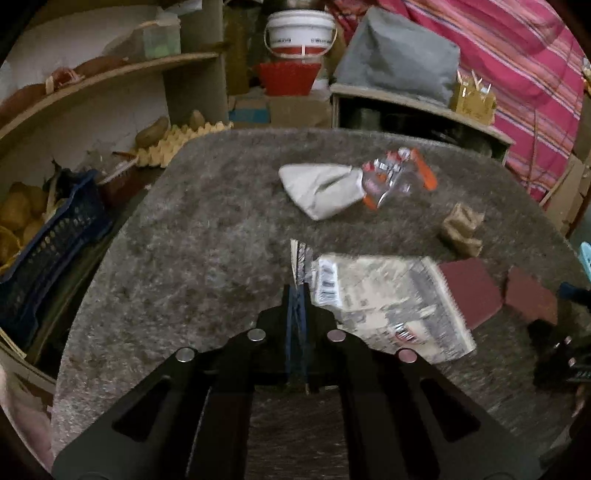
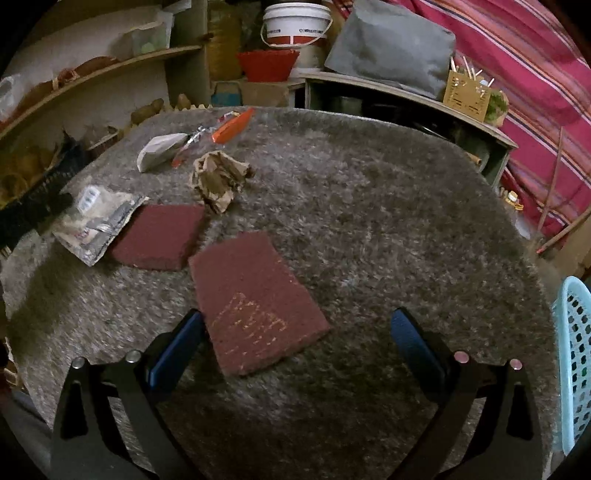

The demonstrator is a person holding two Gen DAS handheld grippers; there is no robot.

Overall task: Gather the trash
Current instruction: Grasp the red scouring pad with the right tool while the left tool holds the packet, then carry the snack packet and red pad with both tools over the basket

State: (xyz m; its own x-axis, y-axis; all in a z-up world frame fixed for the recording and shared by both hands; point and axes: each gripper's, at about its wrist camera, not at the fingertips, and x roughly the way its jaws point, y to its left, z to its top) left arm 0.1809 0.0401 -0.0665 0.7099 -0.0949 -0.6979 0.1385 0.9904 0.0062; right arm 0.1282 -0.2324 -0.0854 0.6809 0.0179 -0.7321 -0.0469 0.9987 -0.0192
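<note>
White bucket (image 1: 301, 35), red bowl (image 1: 288, 77), perhaps potatoes (image 1: 16, 214).

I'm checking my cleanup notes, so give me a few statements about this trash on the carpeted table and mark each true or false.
1. The left gripper is shut on the printed wrapper. True.
2. The right gripper is shut. False: its jaws stand wide open, holding nothing.
3. The crumpled brown paper lies in the blue basket. False: it lies on the grey carpet.
4. Two maroon pads lie on the carpet. True.

Shaggy grey carpet (image 2: 369, 206), crumpled brown paper (image 2: 218, 177), glossy printed wrapper (image 1: 388, 299), rough maroon pads (image 2: 255, 299)
</note>
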